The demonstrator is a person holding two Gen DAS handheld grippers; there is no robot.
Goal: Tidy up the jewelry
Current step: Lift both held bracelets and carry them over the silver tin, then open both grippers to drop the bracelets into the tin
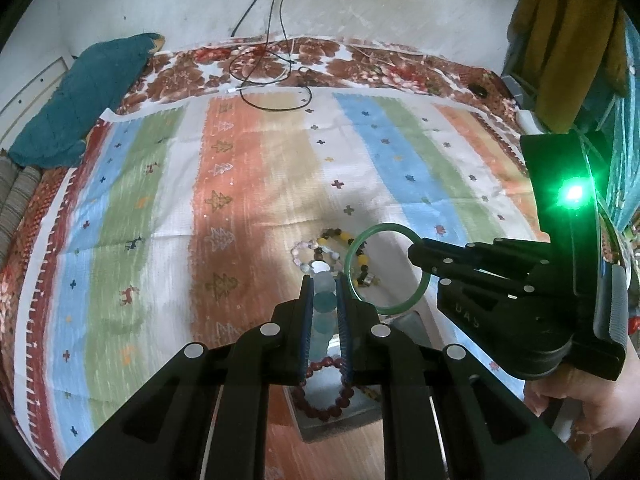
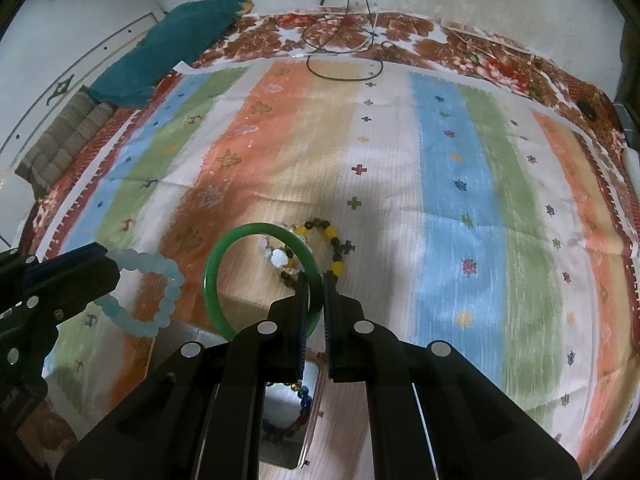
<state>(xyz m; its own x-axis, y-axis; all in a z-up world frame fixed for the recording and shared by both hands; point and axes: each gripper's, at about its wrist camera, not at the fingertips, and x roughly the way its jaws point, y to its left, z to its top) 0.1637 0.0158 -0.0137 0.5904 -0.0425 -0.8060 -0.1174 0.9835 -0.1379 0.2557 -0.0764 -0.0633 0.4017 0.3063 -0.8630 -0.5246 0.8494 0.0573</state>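
My left gripper (image 1: 325, 280) is shut on a pale blue bead bracelet (image 1: 323, 300), which hangs as a loop in the right wrist view (image 2: 160, 280). My right gripper (image 2: 316, 280) is shut on a green jade bangle (image 2: 256, 236), held upright above the cloth; the bangle also shows in the left wrist view (image 1: 384, 232). On the striped cloth lie a yellow-and-dark bead bracelet (image 2: 336, 248) and a pale pink bead bracelet (image 1: 304, 256). Below the left gripper a clear tray (image 1: 352, 412) holds a dark red bead bracelet (image 1: 332, 400). A multicoloured bead bracelet (image 2: 300, 404) lies in a clear tray (image 2: 280, 456) below the right gripper.
A striped patterned cloth (image 2: 440, 160) covers the bed. A teal pillow (image 1: 80, 96) lies at the far left. Black cables (image 1: 276, 76) lie at the far edge by the wall. Yellow clothing (image 1: 572, 32) hangs at the right.
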